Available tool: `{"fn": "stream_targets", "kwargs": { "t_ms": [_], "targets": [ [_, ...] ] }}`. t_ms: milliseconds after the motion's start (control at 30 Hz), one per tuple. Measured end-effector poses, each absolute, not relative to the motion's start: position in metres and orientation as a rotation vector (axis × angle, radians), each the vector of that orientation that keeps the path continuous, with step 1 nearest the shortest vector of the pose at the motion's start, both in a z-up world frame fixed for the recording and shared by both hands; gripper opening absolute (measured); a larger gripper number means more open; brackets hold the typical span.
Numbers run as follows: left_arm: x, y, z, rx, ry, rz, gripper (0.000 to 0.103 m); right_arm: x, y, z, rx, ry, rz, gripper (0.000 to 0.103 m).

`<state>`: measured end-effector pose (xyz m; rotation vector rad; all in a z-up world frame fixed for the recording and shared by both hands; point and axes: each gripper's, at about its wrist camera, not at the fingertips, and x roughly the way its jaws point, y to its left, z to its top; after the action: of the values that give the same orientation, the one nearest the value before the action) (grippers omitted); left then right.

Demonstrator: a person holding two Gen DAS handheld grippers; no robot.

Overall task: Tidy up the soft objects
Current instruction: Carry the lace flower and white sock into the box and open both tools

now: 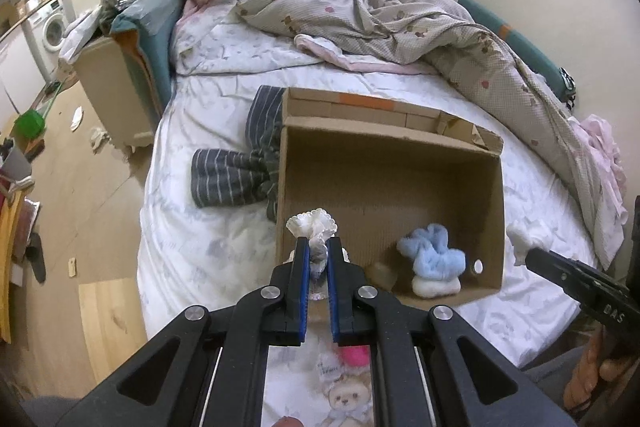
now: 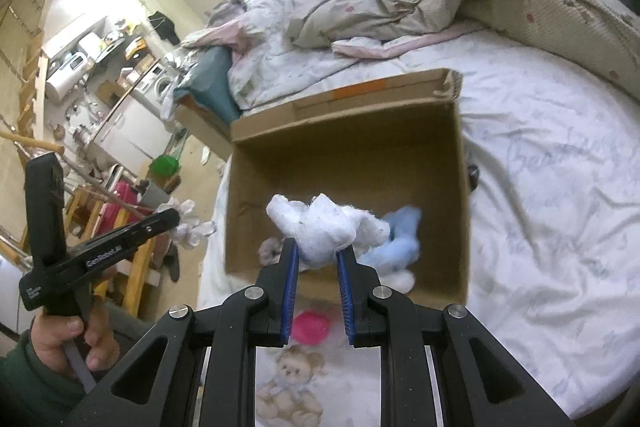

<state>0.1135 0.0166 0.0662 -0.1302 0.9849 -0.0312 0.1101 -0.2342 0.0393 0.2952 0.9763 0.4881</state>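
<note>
An open cardboard box [image 1: 392,163] [image 2: 348,143] sits on the bed. Inside lie a light blue fluffy scrunchie [image 1: 434,253] [image 2: 396,235] and a white fluffy one [image 1: 436,287] under it. My left gripper [image 1: 319,247] is shut on a white lacy scrunchie [image 1: 314,227] and holds it over the box's near left corner. My right gripper [image 2: 318,251] is shut on a white fluffy cloth item [image 2: 320,227] above the box's near edge; it also shows in the left wrist view [image 1: 524,235]. A pink soft item [image 2: 310,325] [image 1: 354,355] lies on the sheet below both grippers.
A striped dark cloth [image 1: 240,163] lies left of the box. A crumpled quilt [image 1: 400,11] and pillows [image 1: 148,15] cover the far bed. A bear print [image 2: 288,379] is on the sheet. The floor with clutter [image 1: 28,131] is on the left.
</note>
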Motion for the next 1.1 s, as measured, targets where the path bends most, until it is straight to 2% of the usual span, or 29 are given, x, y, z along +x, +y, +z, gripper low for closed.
{"fn": "stream_targets", "kwargs": {
  "t_ms": [267,600,1100],
  "targets": [
    [0.137,0.004,0.042,-0.117,1.006,-0.057,0.008,0.137,-0.246,0.004,0.325,1.040,0.410,0.021],
    [0.151,-0.005,-0.014,-0.102,1.086,-0.056,0.008,0.147,-0.248,-0.042,0.256,1.171,0.284,0.021],
    [0.158,-0.015,-0.032,-0.080,1.119,-0.063,0.008,0.152,-0.236,-0.063,0.200,1.250,0.246,0.021]
  ]
}}
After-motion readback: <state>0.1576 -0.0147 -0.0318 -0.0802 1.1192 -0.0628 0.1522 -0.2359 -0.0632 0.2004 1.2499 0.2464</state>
